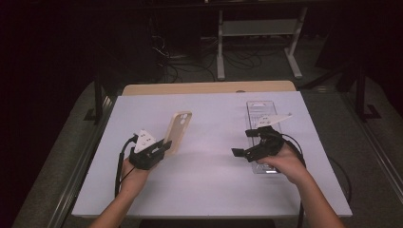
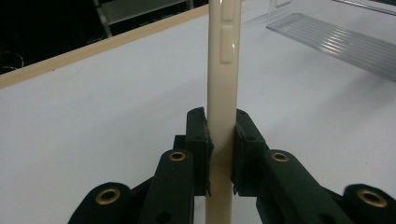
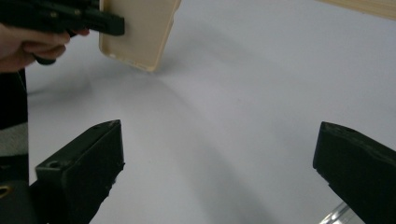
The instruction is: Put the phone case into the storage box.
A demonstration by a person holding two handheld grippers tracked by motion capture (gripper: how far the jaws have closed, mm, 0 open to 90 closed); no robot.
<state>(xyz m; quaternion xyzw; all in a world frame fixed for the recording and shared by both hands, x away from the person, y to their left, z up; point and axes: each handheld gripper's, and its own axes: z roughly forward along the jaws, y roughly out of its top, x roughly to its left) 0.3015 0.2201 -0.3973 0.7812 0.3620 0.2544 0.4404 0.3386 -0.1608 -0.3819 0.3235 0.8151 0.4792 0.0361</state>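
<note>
The left tool (image 1: 164, 145) is clenched on a phone case (image 1: 177, 132), its two black jaws pressed flat against the case's front and back near the lower end. In the left gripper view the case (image 2: 224, 88) is seen edge-on between the ribbed jaw pads: a thin, smooth, cream-coloured strip with raised oblong buttons moulded into its side. The case is held up off the surface (image 1: 209, 185), standing nearly upright and leaning away from the hand. In the high view its rounded corners and an oval camera opening near the top can be made out. The jaws are matte black plastic with brass-coloured screw inserts.

The right tool (image 1: 249, 142) is released, its blocky black jaws spread wide apart with nothing between them, pointed toward the left tool. In the right gripper view the case (image 3: 137, 32) is seen beyond the jaws, its flat tan back and rounded lower corner hanging just above the surface.

Beneath and beyond the right tool a clear, ridged plastic tray (image 1: 261, 111) lies flat. The surface is a smooth, matte white sheet, with a pale wooden edge at its far side.
</note>
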